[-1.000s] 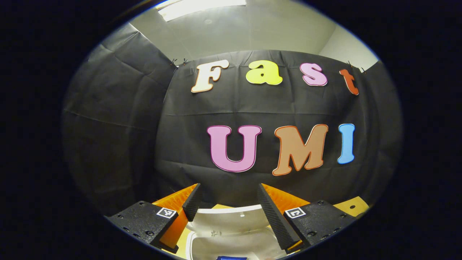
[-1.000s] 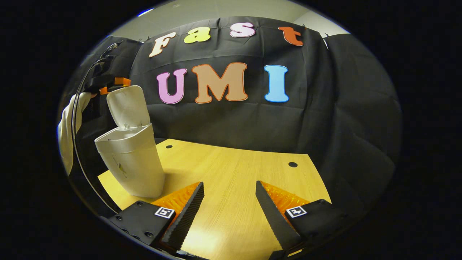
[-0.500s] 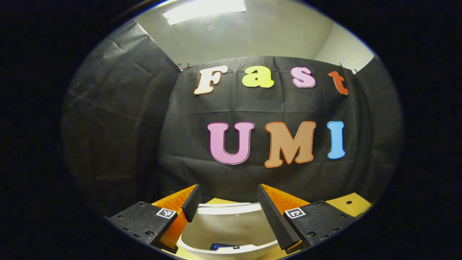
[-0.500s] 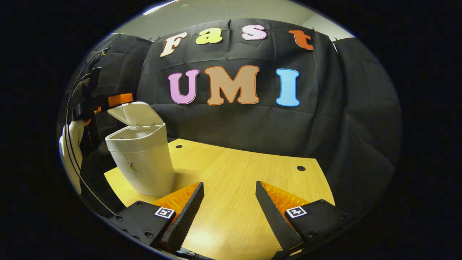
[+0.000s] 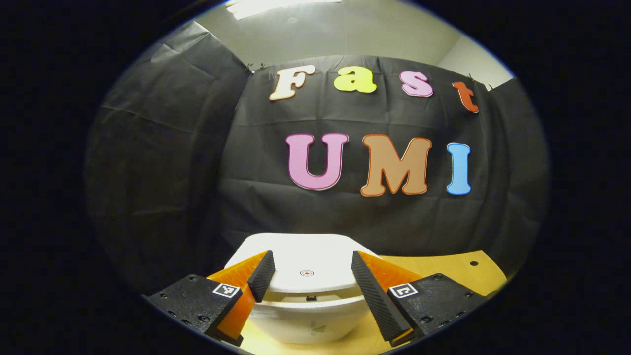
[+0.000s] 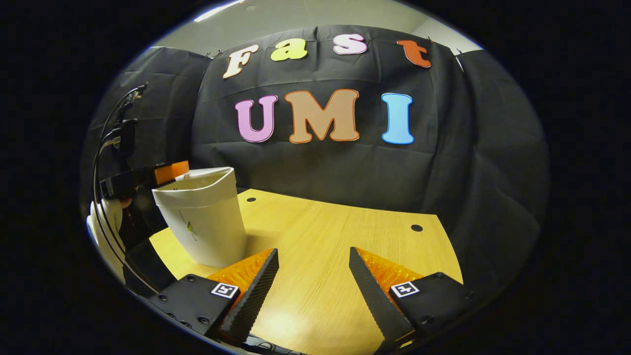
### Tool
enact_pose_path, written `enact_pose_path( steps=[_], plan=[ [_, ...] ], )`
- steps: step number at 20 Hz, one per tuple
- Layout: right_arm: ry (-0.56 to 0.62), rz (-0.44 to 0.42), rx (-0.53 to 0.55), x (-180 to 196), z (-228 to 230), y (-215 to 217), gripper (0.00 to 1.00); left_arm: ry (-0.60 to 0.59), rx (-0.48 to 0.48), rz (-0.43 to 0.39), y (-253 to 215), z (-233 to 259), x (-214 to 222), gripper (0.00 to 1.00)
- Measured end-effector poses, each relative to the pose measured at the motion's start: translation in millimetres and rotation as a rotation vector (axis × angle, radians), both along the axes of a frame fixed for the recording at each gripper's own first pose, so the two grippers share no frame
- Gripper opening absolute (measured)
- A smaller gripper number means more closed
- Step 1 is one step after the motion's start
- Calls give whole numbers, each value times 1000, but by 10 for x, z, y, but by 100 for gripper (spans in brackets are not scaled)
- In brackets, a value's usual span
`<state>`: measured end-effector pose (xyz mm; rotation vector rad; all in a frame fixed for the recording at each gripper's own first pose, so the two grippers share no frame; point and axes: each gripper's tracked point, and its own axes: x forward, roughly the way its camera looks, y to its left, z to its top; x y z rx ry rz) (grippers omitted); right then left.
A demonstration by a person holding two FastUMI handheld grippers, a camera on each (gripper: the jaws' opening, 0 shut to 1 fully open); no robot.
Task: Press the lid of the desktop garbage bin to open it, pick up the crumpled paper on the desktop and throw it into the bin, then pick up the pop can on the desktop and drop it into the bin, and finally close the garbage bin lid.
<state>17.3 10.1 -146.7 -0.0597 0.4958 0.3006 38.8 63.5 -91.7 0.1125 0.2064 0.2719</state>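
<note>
The white desktop bin (image 5: 305, 315) stands right in front of my left gripper (image 5: 309, 268). Its lid (image 5: 305, 256) is down, flat on the rim, with a small round mark in its middle. The left gripper is open, its fingers (image 5: 262, 268) at either side just over the lid. In the right gripper view the bin (image 6: 204, 222) stands at the left of the wooden table (image 6: 335, 256), with the left gripper (image 6: 170, 172) at its top edge, held by a hand (image 6: 106, 217). My right gripper (image 6: 310, 281) is open over bare table, with nothing between its fingers.
The black cloth wall rises close behind the table. Two small dark holes (image 6: 416, 228) mark the tabletop near its back edge. Cables (image 6: 113, 133) hang by the left gripper's hand.
The bin lid has swung from upright down to flat on the rim, with the left gripper following it down. The blue can seen inside the bin is now covered. The right gripper barely moved.
</note>
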Motion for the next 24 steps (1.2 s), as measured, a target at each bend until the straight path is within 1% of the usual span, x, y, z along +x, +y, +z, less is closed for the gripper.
enact_pose_path(
  steps=[1,3,5,8,11,13,15,19,20,21,22,24],
  plan=[
    [1,3,-3,-16,-15,3,96,16,6,4,9,-50,-10,94],
    [5,6,-6,-36,-33,-4,96,22,66,-1,6,-53,-30,93],
    [17,9,-2,-56,-62,11,96,15,96,-7,16,-37,-30,93],
    [33,4,7,-107,-105,-4,96,11,72,3,27,-56,-29,94],
    [42,0,5,-131,-143,-20,96,25,102,-1,23,-103,-52,93],
    [46,-1,8,-128,-152,-14,96,-6,108,-8,27,-87,-48,93],
    [47,2,5,-135,-166,-7,96,-45,89,-4,25,-91,-73,95],
    [44,9,4,-133,-167,8,96,-124,126,-19,21,-61,-70,93],
    [45,11,5,-130,-163,12,97,-133,131,-27,9,-38,-51,93],
    [43,12,3,-134,-163,15,96,-131,138,-34,9,-26,-41,93],
    [40,13,1,-136,-149,11,96,-114,130,-31,31,-54,-53,93],
    [39,12,1,-128,-140,4,96,-125,106,-20,51,20,-57,92]
  ],
)
